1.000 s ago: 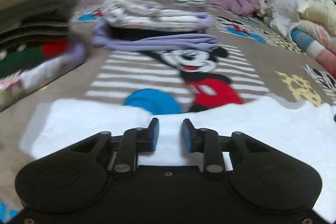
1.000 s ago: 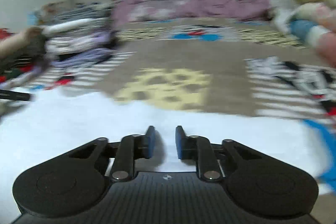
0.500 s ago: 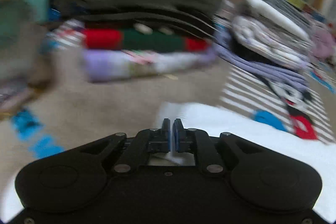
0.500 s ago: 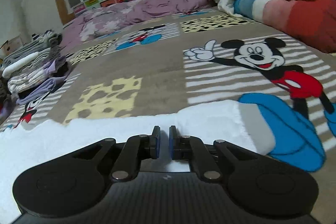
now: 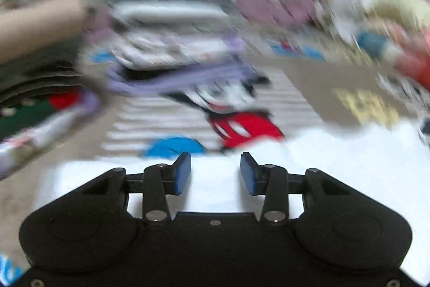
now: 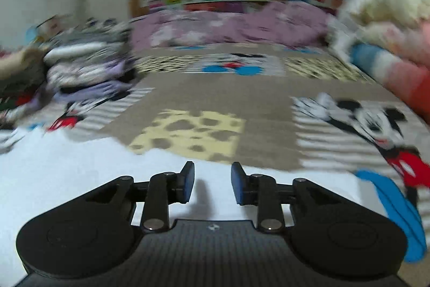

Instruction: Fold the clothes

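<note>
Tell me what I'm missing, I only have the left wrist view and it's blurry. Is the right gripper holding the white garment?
Observer: No. The right gripper is opening over the white garment, and its blue fingers stand apart with nothing pinched between them.
Operator: What's ahead of it on the bed?
Observer: A yellow cheese patch on the bedspread, just past the garment's far edge.
Operator: Anything to its right?
Observer: A cartoon mouse print with red shorts, and beyond it rolled pink and blue bedding.
Operator: And the left gripper?
Observer: The left gripper is opening too, nothing between its fingers, above the same garment.
</note>
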`<state>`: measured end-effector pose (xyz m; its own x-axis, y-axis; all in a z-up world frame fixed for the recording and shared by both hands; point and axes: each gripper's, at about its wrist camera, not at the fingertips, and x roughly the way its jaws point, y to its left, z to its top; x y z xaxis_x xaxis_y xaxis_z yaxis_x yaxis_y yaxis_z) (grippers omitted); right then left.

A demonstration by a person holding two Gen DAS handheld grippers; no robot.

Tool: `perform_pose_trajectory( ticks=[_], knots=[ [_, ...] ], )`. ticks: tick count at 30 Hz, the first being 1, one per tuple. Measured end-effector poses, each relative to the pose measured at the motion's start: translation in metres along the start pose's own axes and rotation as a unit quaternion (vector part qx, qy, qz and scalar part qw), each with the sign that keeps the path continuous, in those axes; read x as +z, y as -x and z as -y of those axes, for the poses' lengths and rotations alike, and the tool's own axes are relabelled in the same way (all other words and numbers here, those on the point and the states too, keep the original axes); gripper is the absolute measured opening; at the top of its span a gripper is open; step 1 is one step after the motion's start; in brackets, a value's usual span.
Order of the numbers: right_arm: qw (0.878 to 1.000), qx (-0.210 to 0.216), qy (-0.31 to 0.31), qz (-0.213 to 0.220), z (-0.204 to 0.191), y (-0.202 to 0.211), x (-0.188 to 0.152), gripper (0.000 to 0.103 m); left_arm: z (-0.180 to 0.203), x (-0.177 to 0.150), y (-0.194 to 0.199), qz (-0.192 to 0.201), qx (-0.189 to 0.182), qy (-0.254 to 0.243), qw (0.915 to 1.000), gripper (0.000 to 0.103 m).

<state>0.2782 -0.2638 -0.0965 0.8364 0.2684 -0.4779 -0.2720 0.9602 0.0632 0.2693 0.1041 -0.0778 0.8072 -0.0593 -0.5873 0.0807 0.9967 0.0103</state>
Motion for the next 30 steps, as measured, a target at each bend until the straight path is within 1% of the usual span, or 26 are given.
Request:
perform_pose_trajectory(
  ticks=[1, 2, 3, 4, 5, 6, 7, 9, 11, 13, 17, 19, 20, 21, 22, 23, 24, 26, 27, 30],
  knots=[
    [1.0, -0.002, 0.021, -0.017, -0.006, -0.005, -0.001, 0.028, 0.002, -0.004, -0.012, -0.029, 0.0, -0.003, 0.9996, 0.042],
    [0.999, -0.004, 0.041, -0.034, -0.011, -0.01, -0.002, 0.028, 0.003, -0.011, -0.015, -0.014, 0.004, -0.011, 0.9998, 0.045],
    [0.997, -0.004, 0.043, -0.06, -0.01, -0.016, -0.006, 0.029, 0.002, -0.012, -0.014, -0.012, 0.003, -0.007, 0.9999, 0.045],
    [0.998, 0.003, 0.028, -0.06, -0.005, -0.016, -0.006, 0.028, 0.0, -0.008, -0.011, -0.012, 0.003, -0.002, 0.9999, 0.045],
    [0.998, 0.008, 0.012, -0.06, 0.001, -0.015, -0.006, 0.028, 0.0, -0.006, -0.005, 0.001, 0.003, -0.003, 1.0, 0.044],
    [0.998, 0.004, 0.005, -0.057, 0.004, -0.012, -0.003, 0.028, -0.001, -0.003, 0.001, 0.014, 0.003, -0.003, 0.9999, 0.044],
    [0.999, -0.001, 0.002, -0.049, 0.006, -0.009, -0.002, 0.029, 0.001, -0.004, 0.009, 0.018, -0.002, -0.004, 0.9998, 0.044],
    [0.999, 0.004, -0.007, -0.035, 0.009, 0.003, 0.0, 0.029, 0.004, -0.004, 0.025, 0.028, -0.014, -0.005, 0.9995, 0.044],
    [1.0, 0.011, -0.005, -0.017, 0.005, 0.018, 0.002, 0.029, 0.014, -0.007, 0.044, 0.04, -0.03, -0.014, 0.9987, 0.04],
    [1.0, 0.03, 0.007, -0.004, -0.007, 0.036, 0.002, 0.029, 0.022, -0.01, 0.056, 0.042, -0.046, -0.022, 0.9978, 0.035],
    [0.995, 0.085, 0.044, 0.008, -0.046, 0.071, -0.004, 0.029, 0.049, -0.026, 0.079, 0.039, -0.094, -0.044, 0.9938, 0.035],
    [0.992, 0.108, 0.067, -0.002, -0.065, 0.08, -0.009, 0.026, 0.058, -0.039, 0.085, 0.023, -0.111, -0.044, 0.9926, 0.034],
    [0.991, 0.109, 0.071, -0.015, -0.071, 0.081, -0.015, 0.026, 0.062, -0.047, 0.086, 0.011, -0.118, -0.044, 0.9919, 0.034],
    [0.991, 0.11, 0.07, -0.032, -0.073, 0.081, -0.024, 0.026, 0.065, -0.055, 0.082, -0.013, -0.111, -0.049, 0.9925, 0.033],
    [0.99, 0.109, 0.068, -0.05, -0.075, 0.08, -0.032, 0.025, 0.069, -0.064, 0.079, -0.032, -0.095, -0.06, 0.9932, 0.032],
    [0.99, 0.105, 0.071, -0.068, -0.072, 0.078, -0.042, 0.024, 0.071, -0.073, 0.079, -0.032, -0.088, -0.069, 0.9932, 0.032],
    [0.989, 0.103, 0.071, -0.085, -0.07, 0.078, -0.051, 0.022, 0.07, -0.075, 0.08, -0.026, -0.089, -0.064, 0.9936, 0.032],
    [0.989, 0.116, 0.044, -0.079, -0.058, 0.085, -0.056, 0.021, 0.068, -0.074, 0.084, -0.03, -0.089, -0.048, 0.9944, 0.032],
    [0.99, 0.118, 0.03, -0.076, -0.053, 0.089, -0.059, 0.018, 0.068, -0.076, 0.087, -0.028, -0.085, -0.043, 0.995, 0.032],
    [0.99, 0.124, -0.012, -0.06, -0.039, 0.104, -0.066, 0.018, 0.077, -0.08, 0.114, 0.005, -0.074, -0.053, 0.9958, 0.031]
  ],
)
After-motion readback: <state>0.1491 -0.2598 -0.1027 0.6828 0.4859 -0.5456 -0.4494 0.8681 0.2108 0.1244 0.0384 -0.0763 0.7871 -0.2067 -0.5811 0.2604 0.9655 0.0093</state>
